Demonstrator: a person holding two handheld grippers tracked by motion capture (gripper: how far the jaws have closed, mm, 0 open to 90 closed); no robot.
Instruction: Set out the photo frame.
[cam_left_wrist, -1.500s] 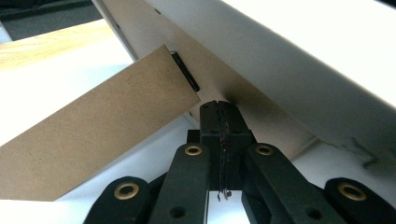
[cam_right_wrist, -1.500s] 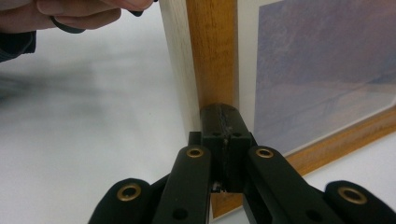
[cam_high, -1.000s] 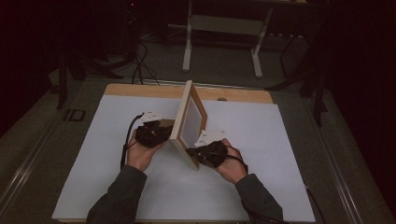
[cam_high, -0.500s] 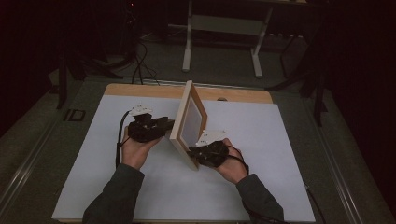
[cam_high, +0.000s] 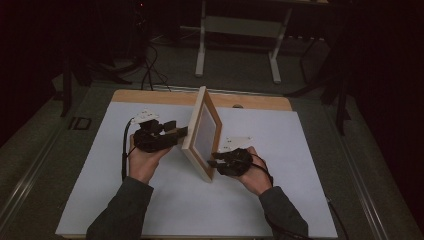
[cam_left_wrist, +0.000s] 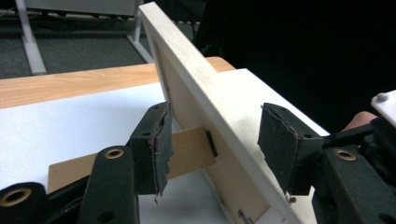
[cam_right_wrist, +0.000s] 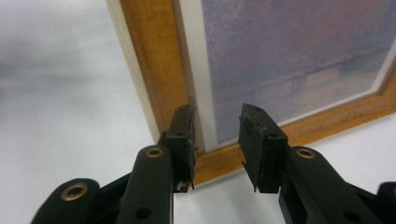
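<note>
Both pairs of jaws have just been opening since the earlier frames, and the left gripper (cam_high: 172, 134) has lifted a little off the back of the picture frame (cam_high: 202, 131), so the frame now looks to be standing by itself. Nearest the person, the right gripper (cam_high: 216, 162) sits at the frame's near bottom corner on its picture side; in the right gripper view its pads (cam_right_wrist: 186, 135) stand apart in front of the wooden border and white mat, pressing on nothing. Across the frame, the left gripper's jaws are spread wide in the left gripper view, one on either side of the pale top edge (cam_left_wrist: 219, 95), with the frame between them but neither pad (cam_left_wrist: 161, 149) pressing on it. Just beyond that pad the brown easel stand (cam_left_wrist: 187, 151) sticks out from the back board toward the sheet. The frame stands on edge near the middle of the white sheet (cam_high: 300, 150) that covers the table, slanting away toward the far edge, where a strip of bare wood (cam_high: 150, 96) shows. I judge this to be the release after setting the frame upright on its stand: what remains is to draw both grippers clear without nudging it, since a brush against the top edge or the stand could tip it.
</note>
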